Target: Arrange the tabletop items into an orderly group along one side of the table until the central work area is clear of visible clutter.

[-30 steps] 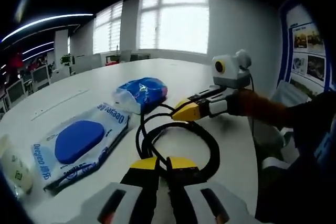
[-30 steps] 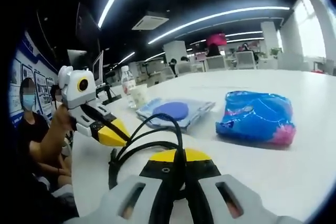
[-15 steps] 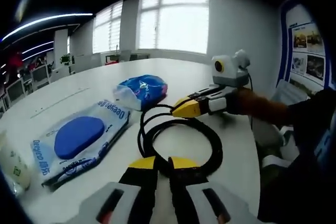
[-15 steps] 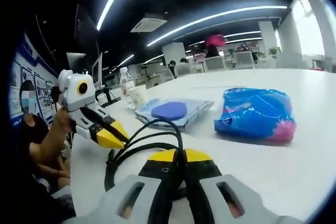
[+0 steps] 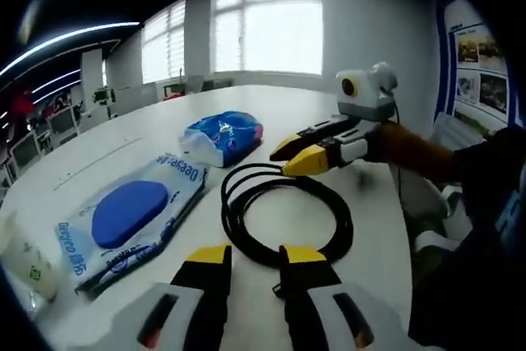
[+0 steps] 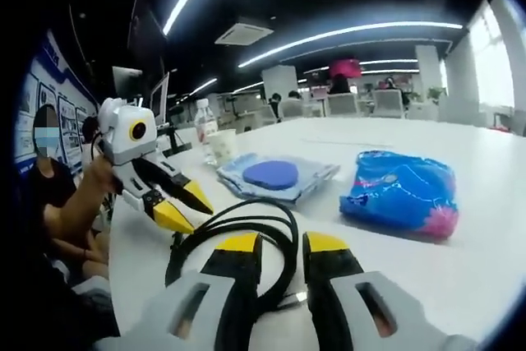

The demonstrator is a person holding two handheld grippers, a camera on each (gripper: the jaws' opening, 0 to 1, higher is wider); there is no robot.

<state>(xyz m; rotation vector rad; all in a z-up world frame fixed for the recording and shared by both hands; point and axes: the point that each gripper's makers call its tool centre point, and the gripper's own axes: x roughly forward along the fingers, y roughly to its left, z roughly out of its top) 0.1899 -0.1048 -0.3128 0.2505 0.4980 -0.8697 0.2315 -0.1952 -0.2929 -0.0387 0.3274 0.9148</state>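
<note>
Coiled cable (image 5: 283,215) flat on table, between both parted tools.

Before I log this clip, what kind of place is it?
Probably an open-plan office: a large white table, rows of desks and chairs behind it, a monitor, ceiling strip lights and wide windows.

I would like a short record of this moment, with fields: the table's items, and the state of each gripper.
surface: white table
cable: black coiled cable, flat on the table
wipes: blue-lidded wipes pack, beside the cable
bag: blue bag, beyond the wipes pack
cup: paper cup, next to a water bottle
left gripper: open, above the cable
right gripper: open, above the cable
</note>
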